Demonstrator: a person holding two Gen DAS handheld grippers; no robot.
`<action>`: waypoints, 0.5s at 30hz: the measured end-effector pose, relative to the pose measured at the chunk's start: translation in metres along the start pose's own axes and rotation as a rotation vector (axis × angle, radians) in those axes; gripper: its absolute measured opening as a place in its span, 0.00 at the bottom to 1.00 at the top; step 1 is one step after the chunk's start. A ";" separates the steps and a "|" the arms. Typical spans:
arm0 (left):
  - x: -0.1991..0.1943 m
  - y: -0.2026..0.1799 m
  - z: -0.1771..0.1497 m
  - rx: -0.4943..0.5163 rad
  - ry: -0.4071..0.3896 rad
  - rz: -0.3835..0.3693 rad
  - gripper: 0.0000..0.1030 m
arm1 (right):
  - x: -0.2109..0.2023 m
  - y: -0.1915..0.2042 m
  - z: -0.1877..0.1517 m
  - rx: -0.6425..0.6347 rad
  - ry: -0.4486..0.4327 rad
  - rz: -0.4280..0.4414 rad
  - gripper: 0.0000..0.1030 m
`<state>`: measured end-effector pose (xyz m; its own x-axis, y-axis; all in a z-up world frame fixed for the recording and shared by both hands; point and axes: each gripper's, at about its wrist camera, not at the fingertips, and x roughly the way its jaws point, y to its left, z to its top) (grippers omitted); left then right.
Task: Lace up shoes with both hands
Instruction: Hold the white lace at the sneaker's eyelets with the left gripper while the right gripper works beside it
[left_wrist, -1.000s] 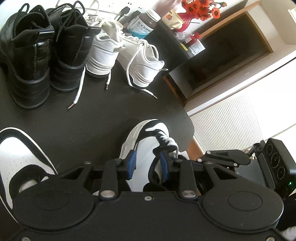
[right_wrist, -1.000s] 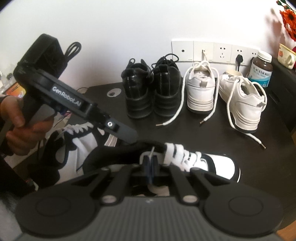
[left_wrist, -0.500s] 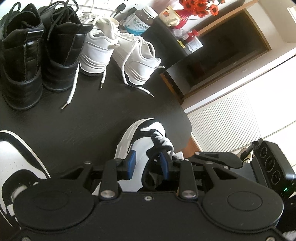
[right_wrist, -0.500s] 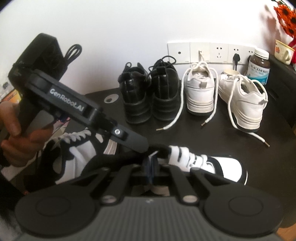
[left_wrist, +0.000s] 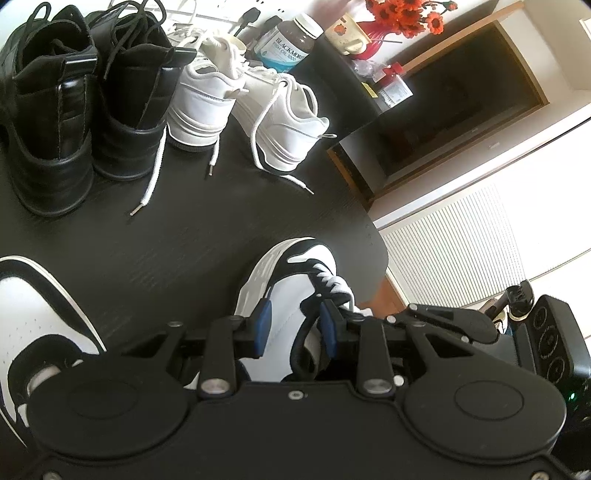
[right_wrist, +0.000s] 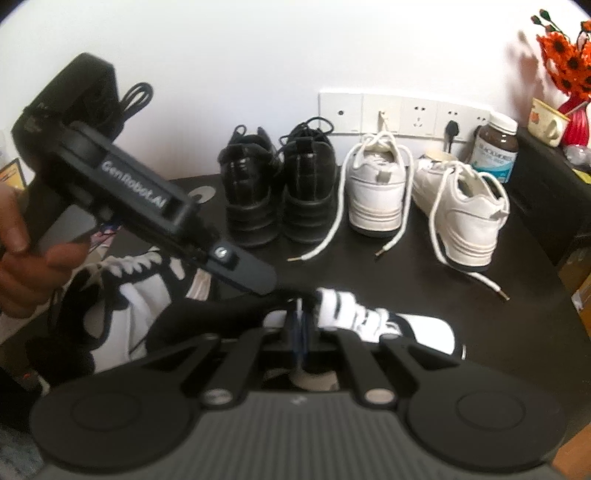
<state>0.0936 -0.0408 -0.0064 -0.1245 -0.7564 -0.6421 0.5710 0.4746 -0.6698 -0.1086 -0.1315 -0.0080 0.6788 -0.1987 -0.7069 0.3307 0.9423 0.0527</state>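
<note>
A black-and-white sneaker (left_wrist: 295, 266) lies near the front edge of the dark table (left_wrist: 192, 236), toe pointing away. My left gripper (left_wrist: 294, 325) is shut on the sneaker's side wall at the collar, one blue pad outside on the white panel and the other inside the opening. In the right wrist view the same sneaker (right_wrist: 424, 328) shows its white laces. My right gripper (right_wrist: 300, 325) is shut on a thin white lace end just behind the tongue. The left gripper (right_wrist: 258, 280) reaches down to the collar from the upper left. The matching second sneaker (left_wrist: 29, 306) lies to the left.
A pair of black shoes (right_wrist: 277, 192) and a pair of white sneakers (right_wrist: 376, 192) with trailing laces stand at the back by the wall sockets (right_wrist: 399, 114). A brown supplement bottle (right_wrist: 495, 151) stands beside them. A hand (right_wrist: 22, 258) holds the left gripper. The table edge (left_wrist: 373, 236) curves off on the right.
Both grippers keep their holds. The right wrist view has tipped slightly and is more blurred; the lace tip that stood above its pads is harder to make out.
</note>
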 end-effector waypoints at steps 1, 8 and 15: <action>0.000 0.000 0.000 -0.001 0.000 -0.002 0.29 | 0.001 0.000 0.001 0.003 -0.003 0.000 0.02; 0.000 0.005 0.004 -0.036 -0.011 -0.014 0.29 | 0.004 0.000 0.003 0.019 -0.014 0.004 0.02; 0.012 0.001 0.023 -0.106 -0.034 -0.067 0.20 | 0.006 0.004 0.004 0.015 -0.028 -0.017 0.02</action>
<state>0.1116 -0.0601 -0.0062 -0.1309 -0.8023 -0.5824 0.4730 0.4658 -0.7479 -0.1011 -0.1298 -0.0092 0.6910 -0.2218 -0.6880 0.3516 0.9347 0.0517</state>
